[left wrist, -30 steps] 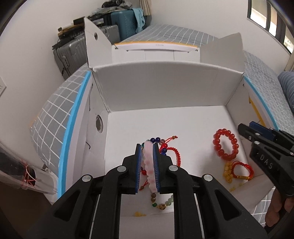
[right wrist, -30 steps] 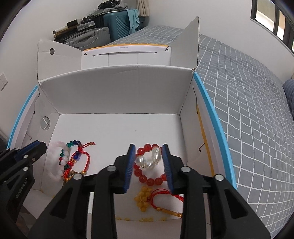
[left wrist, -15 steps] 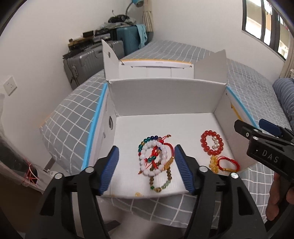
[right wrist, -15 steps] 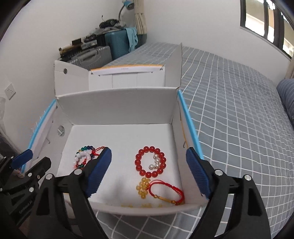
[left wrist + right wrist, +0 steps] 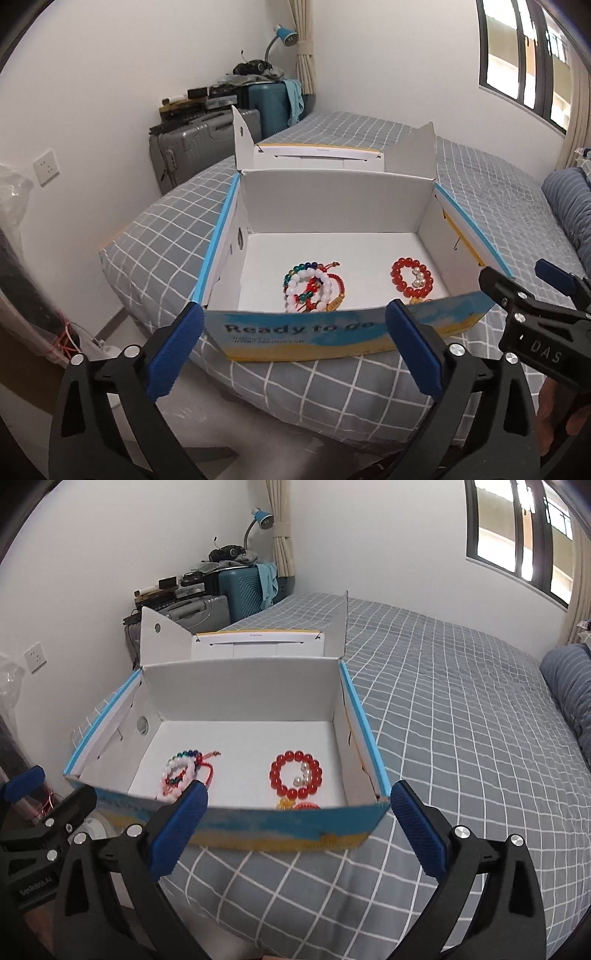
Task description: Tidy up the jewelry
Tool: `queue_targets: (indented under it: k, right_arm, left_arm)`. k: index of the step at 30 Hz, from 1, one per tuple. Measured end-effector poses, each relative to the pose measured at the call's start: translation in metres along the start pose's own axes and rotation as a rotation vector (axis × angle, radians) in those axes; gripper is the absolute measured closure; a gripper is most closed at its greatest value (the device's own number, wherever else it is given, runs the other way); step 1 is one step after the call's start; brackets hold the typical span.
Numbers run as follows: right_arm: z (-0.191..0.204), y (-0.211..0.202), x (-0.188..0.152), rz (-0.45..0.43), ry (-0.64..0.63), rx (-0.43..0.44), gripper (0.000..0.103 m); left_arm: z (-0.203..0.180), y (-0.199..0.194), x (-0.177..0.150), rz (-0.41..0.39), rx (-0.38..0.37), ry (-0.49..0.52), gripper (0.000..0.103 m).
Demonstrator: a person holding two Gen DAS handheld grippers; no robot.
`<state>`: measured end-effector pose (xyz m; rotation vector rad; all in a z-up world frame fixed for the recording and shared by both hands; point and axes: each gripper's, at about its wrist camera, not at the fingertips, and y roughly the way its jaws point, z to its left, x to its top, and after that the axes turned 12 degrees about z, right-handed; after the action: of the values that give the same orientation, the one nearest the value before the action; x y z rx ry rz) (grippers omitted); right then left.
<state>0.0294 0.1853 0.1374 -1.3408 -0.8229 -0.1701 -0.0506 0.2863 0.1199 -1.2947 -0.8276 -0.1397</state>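
Here the box front wall reads "Ready to go"; right gripper body reads "DAS" in the left view, and the left gripper shows "GenRobot.AI" in the right view. Both grippers sit outside the box's near edge over the bed, angled down; jaws have just been opening, now spread wide, nothing between them. White bead bracelet with the mixed pile lies by the box's near-left; red bead bracelet ringing pearls near-right.

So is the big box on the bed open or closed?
Open. The cardboard box has its lid flaps folded back, so you can see the red bead bracelet and the white bead bracelet lying inside.
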Motion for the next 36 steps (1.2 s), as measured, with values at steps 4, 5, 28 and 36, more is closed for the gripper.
queue_targets:
  k: [4, 5, 28, 36]
  right_arm:
    - [0.000, 0.000, -0.015, -0.002, 0.000, -0.002, 0.008]
    - [0.000, 0.001, -0.019, 0.003, -0.004, 0.000, 0.008]
    - [-0.003, 0.006, -0.034, 0.024, 0.029, -0.018, 0.008]
    - [-0.001, 0.005, -0.034, 0.022, 0.023, -0.019, 0.008]
  left_arm:
    - [0.006, -0.002, -0.011, -0.010, -0.008, -0.019, 0.006]
    - [0.006, -0.002, -0.013, -0.008, -0.009, -0.015, 0.006]
    - [0.014, 0.006, -0.027, -0.010, -0.015, -0.030, 0.006]
    - [0.013, 0.005, -0.026, -0.012, -0.011, -0.031, 0.006]
